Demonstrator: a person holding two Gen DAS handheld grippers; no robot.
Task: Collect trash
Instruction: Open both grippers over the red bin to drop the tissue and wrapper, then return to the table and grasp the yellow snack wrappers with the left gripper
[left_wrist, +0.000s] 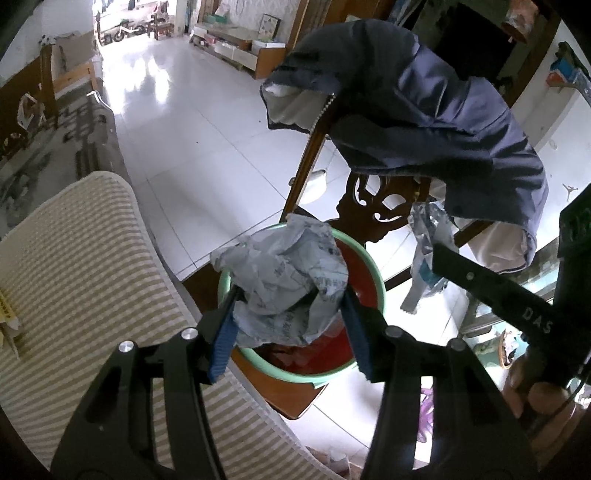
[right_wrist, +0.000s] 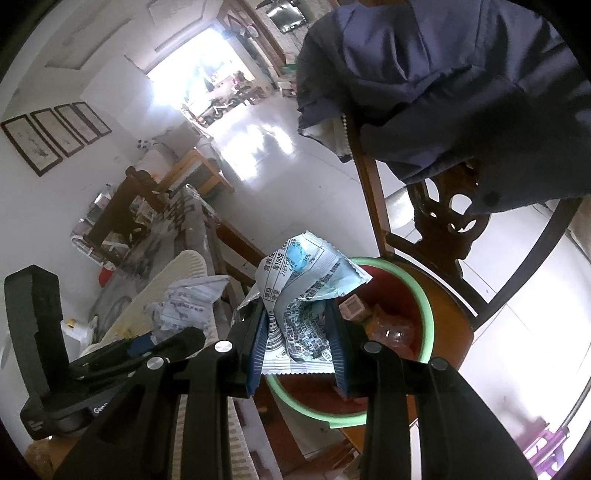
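Note:
A green-rimmed bin (left_wrist: 373, 266) with a red liner sits on a wooden chair seat; it also shows in the right wrist view (right_wrist: 424, 295). My left gripper (left_wrist: 290, 317) is shut on a crumpled grey-white wrapper (left_wrist: 288, 269) held just above the bin's near rim. My right gripper (right_wrist: 297, 338) is shut on a blue-and-white printed snack wrapper (right_wrist: 303, 291) over the bin's left rim. The right gripper's wrapper (left_wrist: 428, 236) shows at the right of the left wrist view. The left gripper's wrapper (right_wrist: 192, 299) shows at the left of the right wrist view. Some trash lies inside the bin (right_wrist: 388, 325).
A carved wooden chair back (left_wrist: 376, 206) stands behind the bin with a navy jacket (left_wrist: 424, 110) draped over it. A striped beige cushion (left_wrist: 81, 266) lies to the left. White tiled floor (left_wrist: 192, 147) stretches beyond. A sofa with a patterned cover (right_wrist: 159, 236) stands further left.

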